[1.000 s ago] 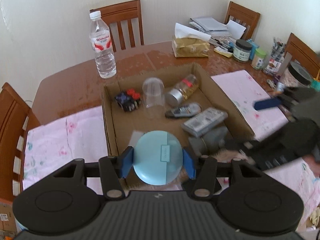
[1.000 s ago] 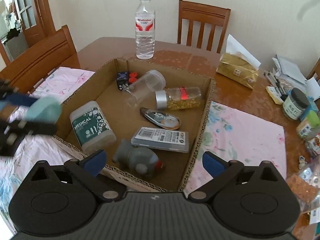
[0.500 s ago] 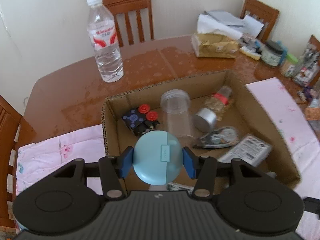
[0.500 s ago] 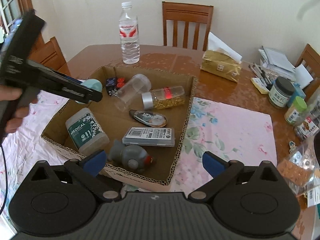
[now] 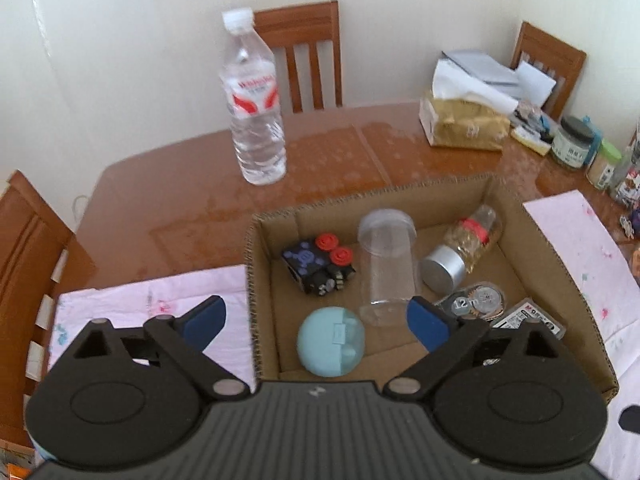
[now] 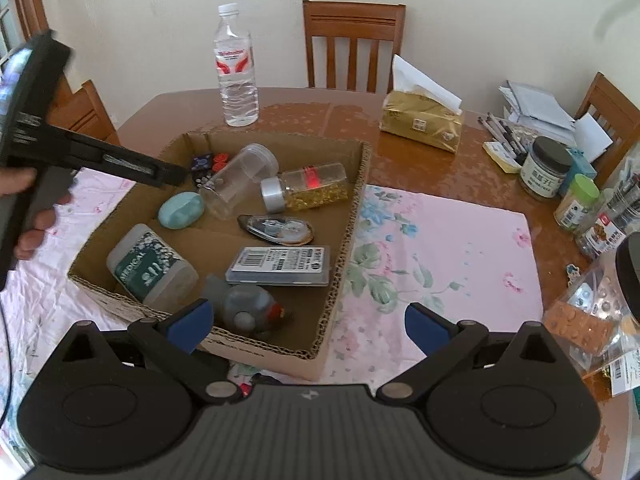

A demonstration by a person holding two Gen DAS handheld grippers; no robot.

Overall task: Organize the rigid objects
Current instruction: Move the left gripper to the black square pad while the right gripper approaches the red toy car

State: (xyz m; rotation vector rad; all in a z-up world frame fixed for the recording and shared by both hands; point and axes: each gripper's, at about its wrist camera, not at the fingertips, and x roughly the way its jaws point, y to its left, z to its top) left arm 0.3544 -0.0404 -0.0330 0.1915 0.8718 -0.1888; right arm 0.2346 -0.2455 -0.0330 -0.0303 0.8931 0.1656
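From here I see a plain cream wall (image 6: pixel 480 20) behind a glossy brown wooden bench (image 5: pixel 180 208), soft daylight shining off its top. Wooden slat-back chairs stand around it — one at the far side (image 6: pixel 354 44), one at the left edge (image 5: pixel 28 240), another in the right corner (image 5: pixel 550 64). At the far left there is what may be a wooden door or window frame (image 6: pixel 24 4) — too cropped to tell.

We see bare floor in the cardboard box (image 5: pixel 264 288) only near the round blue case (image 5: pixel 331 342); the clear jar (image 5: pixel 386 264) and black cube (image 5: pixel 316 268) crowd behind.
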